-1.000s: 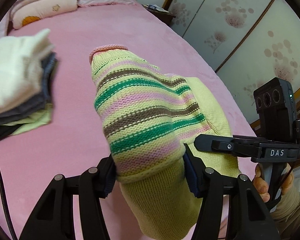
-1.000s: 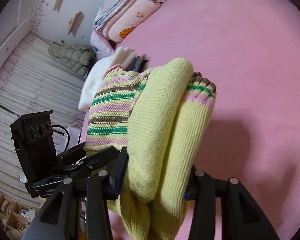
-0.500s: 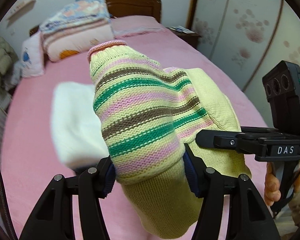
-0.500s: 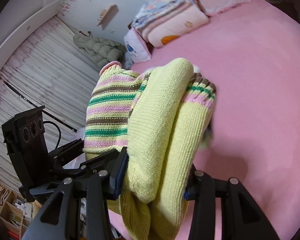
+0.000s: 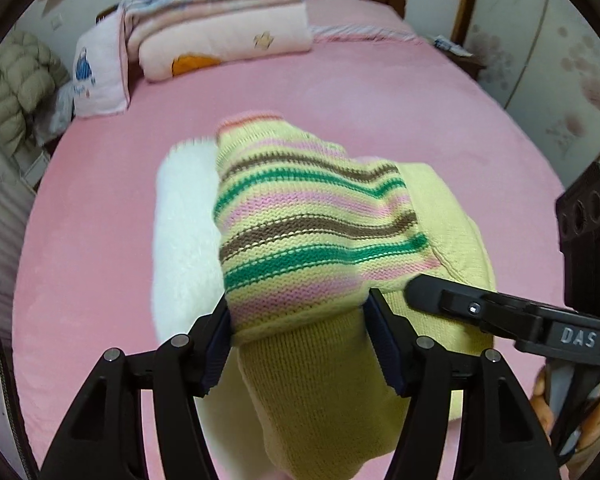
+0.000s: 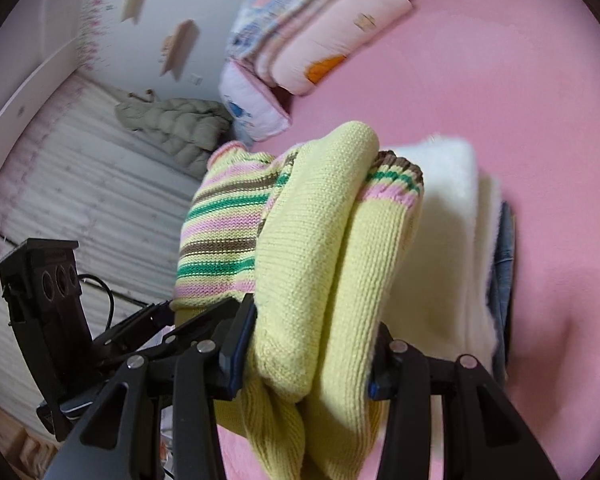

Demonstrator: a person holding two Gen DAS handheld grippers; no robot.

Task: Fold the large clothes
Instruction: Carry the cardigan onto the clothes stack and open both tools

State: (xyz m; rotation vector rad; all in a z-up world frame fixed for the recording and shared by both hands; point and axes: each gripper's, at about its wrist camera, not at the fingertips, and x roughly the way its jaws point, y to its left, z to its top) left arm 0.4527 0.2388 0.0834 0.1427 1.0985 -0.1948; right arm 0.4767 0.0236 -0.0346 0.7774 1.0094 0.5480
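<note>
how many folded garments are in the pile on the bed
2 show: a fluffy white folded garment on top, a blue denim one under it; the held striped yellow knit sweater may hide more.

Sweater (image 5: 320, 240) pale yellow, green-pink-brown stripes; bedspread (image 5: 100, 240) pink; folded garment (image 6: 452, 240) white.
</note>
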